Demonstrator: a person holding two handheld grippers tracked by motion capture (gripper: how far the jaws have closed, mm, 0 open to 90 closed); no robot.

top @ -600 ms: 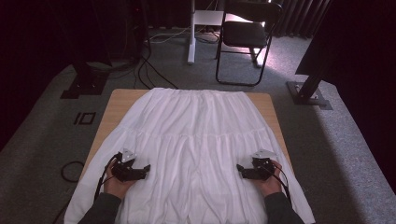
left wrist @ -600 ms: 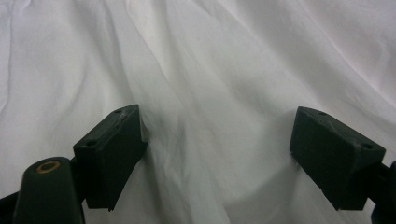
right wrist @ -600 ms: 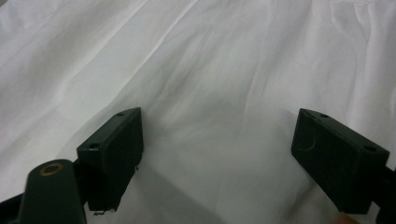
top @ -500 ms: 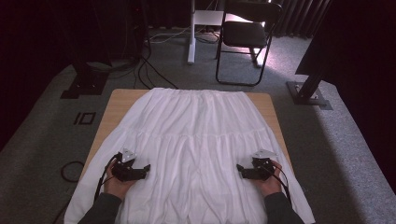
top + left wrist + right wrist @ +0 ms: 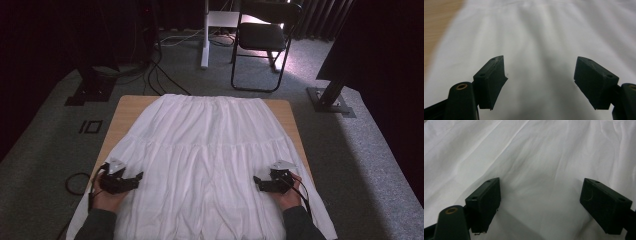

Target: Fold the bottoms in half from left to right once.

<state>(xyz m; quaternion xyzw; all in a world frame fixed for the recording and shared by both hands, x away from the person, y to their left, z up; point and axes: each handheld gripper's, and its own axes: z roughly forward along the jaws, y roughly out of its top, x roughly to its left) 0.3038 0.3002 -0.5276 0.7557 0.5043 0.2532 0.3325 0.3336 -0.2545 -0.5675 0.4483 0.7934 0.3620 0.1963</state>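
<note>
Grey carpet surrounds a light wooden rectangular table [image 5: 126, 112], with a black folding metal chair [image 5: 262, 37] beyond it. Spread flat across the table lies a white, softly gathered, tiered cloth skirt [image 5: 205, 150]. At its left edge the left gripper [image 5: 134, 178] hovers, jaws wide, holding nothing; at its right edge the right gripper [image 5: 258, 182] gapes equally empty.

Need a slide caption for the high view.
White skirt spread flat on wooden table, left gripper and right gripper open above its lower half.
</note>
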